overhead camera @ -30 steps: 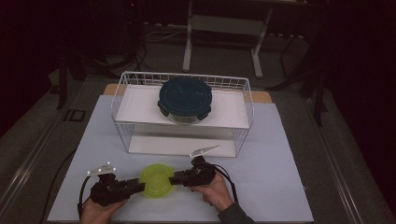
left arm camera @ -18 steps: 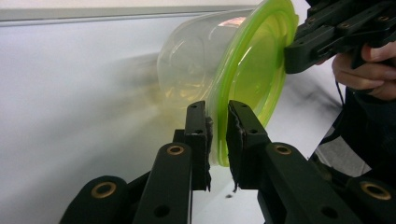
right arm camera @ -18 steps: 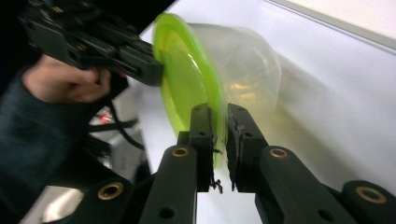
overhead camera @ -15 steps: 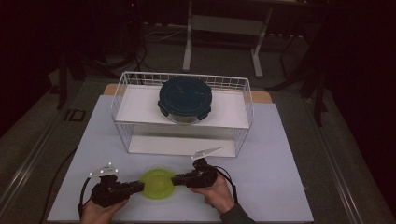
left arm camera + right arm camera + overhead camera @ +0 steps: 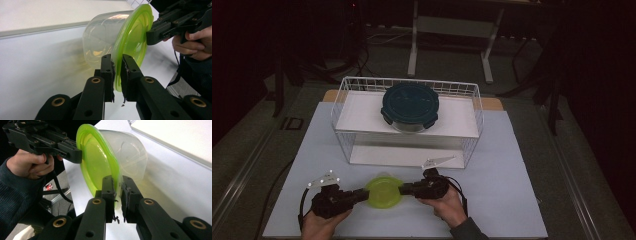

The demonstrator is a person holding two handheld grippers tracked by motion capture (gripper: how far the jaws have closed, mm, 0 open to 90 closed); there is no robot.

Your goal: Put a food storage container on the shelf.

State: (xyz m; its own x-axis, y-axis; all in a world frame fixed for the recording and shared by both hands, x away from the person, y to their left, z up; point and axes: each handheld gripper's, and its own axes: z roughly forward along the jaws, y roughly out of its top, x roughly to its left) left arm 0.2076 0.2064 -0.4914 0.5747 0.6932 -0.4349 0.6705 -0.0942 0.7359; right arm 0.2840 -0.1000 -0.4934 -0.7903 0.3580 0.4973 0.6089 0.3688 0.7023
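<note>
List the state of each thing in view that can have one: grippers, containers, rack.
Left gripper: jaws have just closed, shut on the green lid's rim.
Right gripper: jaws have just closed, shut on the rim opposite.
Green lid: on its clear bowl, held between both grippers.
Dark container: lid on, latched, standing upright on the rack's shelf.
Wire rack: upright on the table, space under its shelf bare.

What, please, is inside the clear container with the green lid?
Through the clear wall, the container looks empty; only reflections show. The green lid and both claws on its rim hide part of the inside.
</note>
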